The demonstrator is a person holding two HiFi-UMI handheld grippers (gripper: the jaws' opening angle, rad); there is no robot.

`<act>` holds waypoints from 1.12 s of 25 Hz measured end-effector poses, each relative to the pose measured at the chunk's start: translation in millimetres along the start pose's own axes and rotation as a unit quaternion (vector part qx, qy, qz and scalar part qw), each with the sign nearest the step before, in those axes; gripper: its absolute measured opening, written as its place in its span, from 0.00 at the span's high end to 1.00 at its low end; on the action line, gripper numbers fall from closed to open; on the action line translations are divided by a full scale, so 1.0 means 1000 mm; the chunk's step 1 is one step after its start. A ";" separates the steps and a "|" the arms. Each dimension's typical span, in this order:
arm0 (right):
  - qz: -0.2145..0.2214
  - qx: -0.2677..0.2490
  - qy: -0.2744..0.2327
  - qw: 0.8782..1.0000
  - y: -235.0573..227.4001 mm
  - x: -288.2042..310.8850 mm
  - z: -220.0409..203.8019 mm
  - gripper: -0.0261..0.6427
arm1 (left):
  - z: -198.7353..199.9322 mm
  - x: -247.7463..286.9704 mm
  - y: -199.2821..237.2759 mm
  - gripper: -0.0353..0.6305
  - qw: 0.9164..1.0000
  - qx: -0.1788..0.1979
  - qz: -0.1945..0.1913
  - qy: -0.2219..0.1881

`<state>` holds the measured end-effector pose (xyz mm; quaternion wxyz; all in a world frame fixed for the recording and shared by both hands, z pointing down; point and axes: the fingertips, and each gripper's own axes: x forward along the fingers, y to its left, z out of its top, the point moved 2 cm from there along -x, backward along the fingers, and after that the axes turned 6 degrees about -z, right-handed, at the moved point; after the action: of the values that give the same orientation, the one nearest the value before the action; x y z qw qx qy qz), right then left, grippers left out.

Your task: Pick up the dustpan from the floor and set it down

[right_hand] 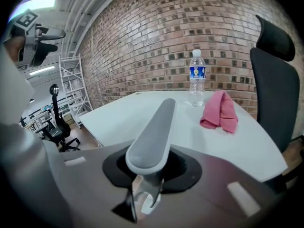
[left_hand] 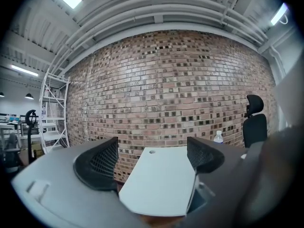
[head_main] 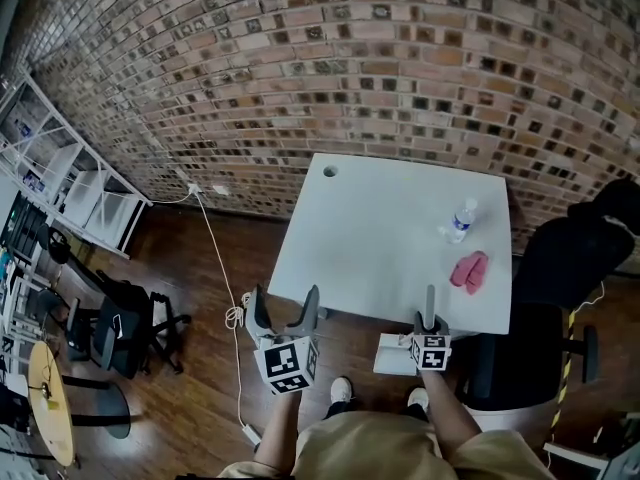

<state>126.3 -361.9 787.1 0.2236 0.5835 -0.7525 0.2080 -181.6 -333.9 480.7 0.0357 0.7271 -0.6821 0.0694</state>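
My right gripper [head_main: 430, 330] is shut on the grey handle of the dustpan [head_main: 430, 306], just in front of the white table's [head_main: 380, 218] near edge. The dustpan's pale pan [head_main: 394, 355] shows beside the gripper's marker cube, above the wooden floor. In the right gripper view the handle [right_hand: 156, 127] rises from between the dark jaws of the right gripper [right_hand: 151, 171] and points over the table. My left gripper [head_main: 285, 310] stands open to the left with nothing between its fingers. In its own view the left gripper [left_hand: 151, 158] frames the table's corner.
On the table stand a water bottle [head_main: 461, 220] and a pink cloth [head_main: 470, 271]. A black office chair [head_main: 575, 258] is at the right. A white cable [head_main: 225, 268] runs across the floor. At the left are another black chair [head_main: 120, 328], white shelving [head_main: 60, 178] and a round yellow table [head_main: 48, 403].
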 end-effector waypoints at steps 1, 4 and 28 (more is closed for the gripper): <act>-0.002 0.000 0.000 1.000 -0.001 -0.002 0.000 0.86 | 0.000 0.000 -0.001 0.29 1.000 0.000 -0.002 -0.001; -0.003 -0.003 -0.002 1.000 -0.002 -0.010 -0.002 0.87 | 0.000 -0.001 -0.005 0.29 1.000 -0.001 -0.008 -0.003; -0.015 -0.018 -0.150 0.988 0.018 -0.141 0.123 0.86 | 0.011 0.000 -0.047 0.30 0.998 -0.012 -0.063 -0.026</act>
<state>128.6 -317.7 604.9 0.1218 0.6152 -0.7723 0.1016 -134.3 -332.5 471.5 0.0307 0.7699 -0.6362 0.0399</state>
